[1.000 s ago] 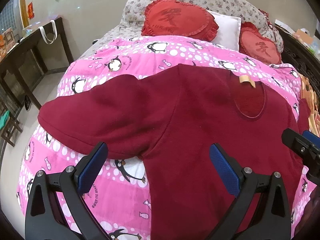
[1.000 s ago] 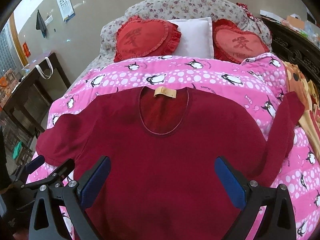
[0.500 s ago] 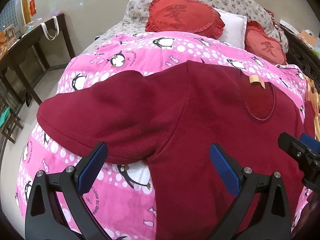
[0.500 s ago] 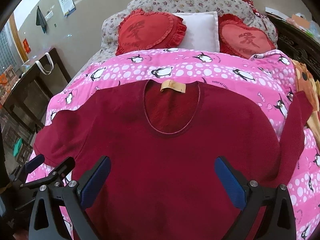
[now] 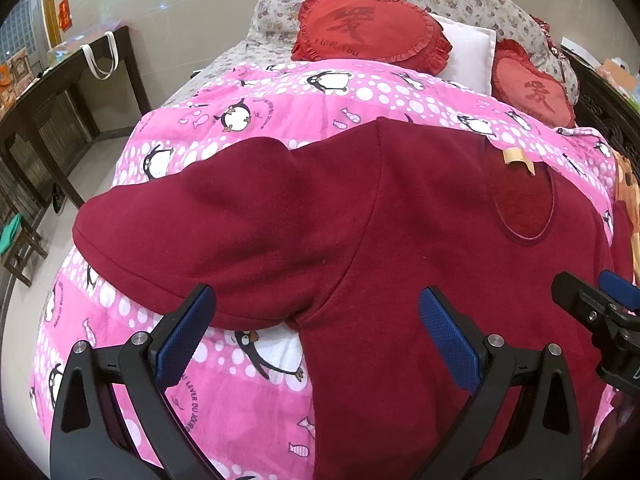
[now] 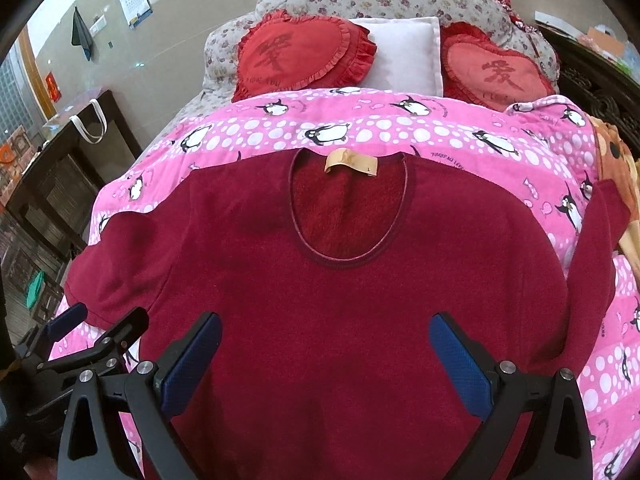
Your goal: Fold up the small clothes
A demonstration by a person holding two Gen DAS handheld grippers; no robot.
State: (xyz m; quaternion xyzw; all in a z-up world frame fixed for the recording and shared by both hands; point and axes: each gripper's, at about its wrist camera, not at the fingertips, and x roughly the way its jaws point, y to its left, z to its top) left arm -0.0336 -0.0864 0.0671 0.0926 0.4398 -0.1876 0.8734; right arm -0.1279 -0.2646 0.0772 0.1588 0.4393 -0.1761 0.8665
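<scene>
A dark red long-sleeved top (image 6: pixel 328 304) lies flat, front up, on a pink penguin blanket (image 6: pixel 400 128), with a tan neck label (image 6: pixel 351 162). Its left sleeve (image 5: pixel 208 228) spreads toward the bed's left edge; its right sleeve (image 6: pixel 592 256) runs along the right side. My left gripper (image 5: pixel 316 320) is open and empty, hovering over the left armpit of the top (image 5: pixel 400 240). My right gripper (image 6: pixel 325 344) is open and empty above the chest. Each gripper shows at the edge of the other's view: the right gripper (image 5: pixel 600 304), the left gripper (image 6: pixel 100 332).
Two red heart cushions (image 6: pixel 300 56) (image 6: pixel 496 72) and a white pillow (image 6: pixel 404 52) lie at the bed's head. A dark wooden table (image 5: pixel 60 96) with a white bag stands left of the bed. An orange patterned cloth (image 6: pixel 618 168) lies at the right edge.
Both grippers have moved forward and lower over the top, which now fills more of each view. Both stay open. The top has not moved.
</scene>
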